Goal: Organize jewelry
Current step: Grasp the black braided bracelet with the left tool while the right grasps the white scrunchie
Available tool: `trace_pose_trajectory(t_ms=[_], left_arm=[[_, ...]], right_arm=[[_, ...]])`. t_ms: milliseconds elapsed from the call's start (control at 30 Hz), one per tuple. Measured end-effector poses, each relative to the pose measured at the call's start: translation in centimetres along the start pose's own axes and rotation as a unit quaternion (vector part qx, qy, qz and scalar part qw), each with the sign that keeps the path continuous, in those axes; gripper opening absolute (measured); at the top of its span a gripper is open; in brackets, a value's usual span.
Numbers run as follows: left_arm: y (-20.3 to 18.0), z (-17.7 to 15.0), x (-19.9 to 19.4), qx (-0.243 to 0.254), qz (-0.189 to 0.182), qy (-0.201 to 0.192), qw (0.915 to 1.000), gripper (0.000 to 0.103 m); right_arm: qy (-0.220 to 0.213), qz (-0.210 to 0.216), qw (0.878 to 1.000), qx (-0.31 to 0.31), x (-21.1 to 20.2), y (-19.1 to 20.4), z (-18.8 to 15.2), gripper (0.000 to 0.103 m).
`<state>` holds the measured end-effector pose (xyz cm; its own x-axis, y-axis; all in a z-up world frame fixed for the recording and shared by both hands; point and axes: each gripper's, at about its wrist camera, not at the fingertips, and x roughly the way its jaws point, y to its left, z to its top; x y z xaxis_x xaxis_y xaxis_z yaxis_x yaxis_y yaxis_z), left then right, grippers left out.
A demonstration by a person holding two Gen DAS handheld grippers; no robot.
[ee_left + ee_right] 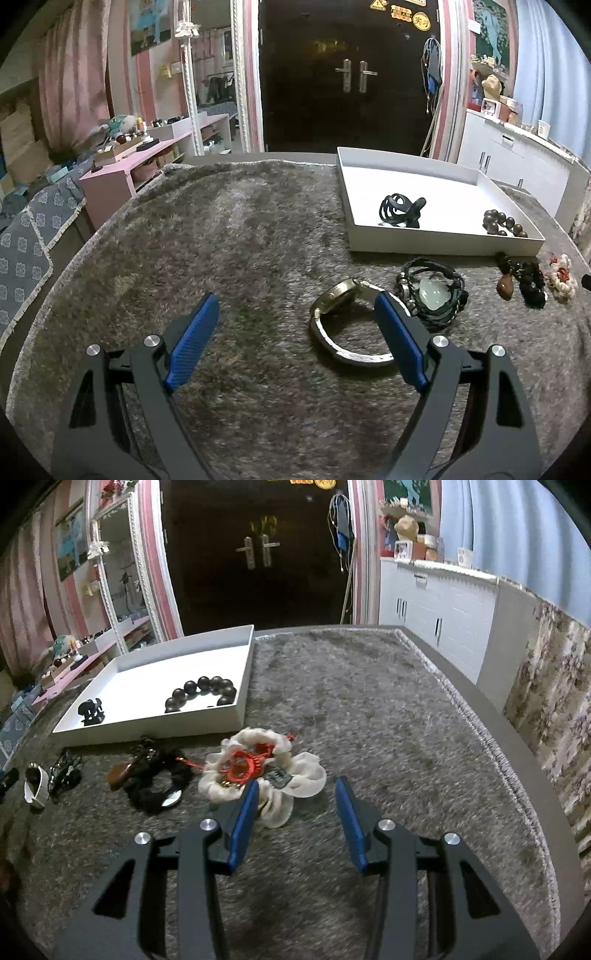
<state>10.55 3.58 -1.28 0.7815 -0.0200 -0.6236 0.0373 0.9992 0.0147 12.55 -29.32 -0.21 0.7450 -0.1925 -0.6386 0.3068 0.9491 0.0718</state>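
Jaws of the left gripper stand wide open, empty, beside the watch. Right gripper jaws stand open, empty, over the white scrunchie. Bead bracelet lies in the tray.

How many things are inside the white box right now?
2. A black hair claw clip sits near the middle of the white box, and a dark bead bracelet lies in its front right corner. The near wall could hide something small.
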Motion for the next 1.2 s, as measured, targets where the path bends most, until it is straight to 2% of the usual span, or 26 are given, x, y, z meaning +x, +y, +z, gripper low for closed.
trace_pose_trajectory(t_ms=[233,400,567,900,1000,1200], left_arm=[[-0.7,-0.2,-0.1,0.003,-0.014,0.006,0.9999,0.085],[-4.1,0.1,-1.2,0.023,-0.052,0.006,0.9984,0.085],[-7.6,0.4,-1.0,0.041,-0.073,0.017,0.9963,0.085],[-11.9,0.6,1.7,0.067,-0.071,0.038,0.9945,0.085],[-12.6,0.5,2.4,0.074,-0.073,0.045,0.9935,0.083],[-13.3,0.3,3.8,0.082,-0.071,0.062,0.9921,0.08]], right_arm=[[0.002,0.001,1.0,0.005,0.7,-0.1,0.5,0.043],[0.004,0.004,1.0,0.002,1.1,0.2,0.5,0.043],[0.007,0.006,1.0,0.006,1.4,-0.2,0.6,0.043],[0.022,0.022,1.0,0.001,2.9,-0.7,0.7,0.042],[0.032,0.027,0.999,0.005,3.5,-0.9,0.6,0.037],[0.045,0.043,0.998,0.023,4.3,-1.5,0.5,0.037]])
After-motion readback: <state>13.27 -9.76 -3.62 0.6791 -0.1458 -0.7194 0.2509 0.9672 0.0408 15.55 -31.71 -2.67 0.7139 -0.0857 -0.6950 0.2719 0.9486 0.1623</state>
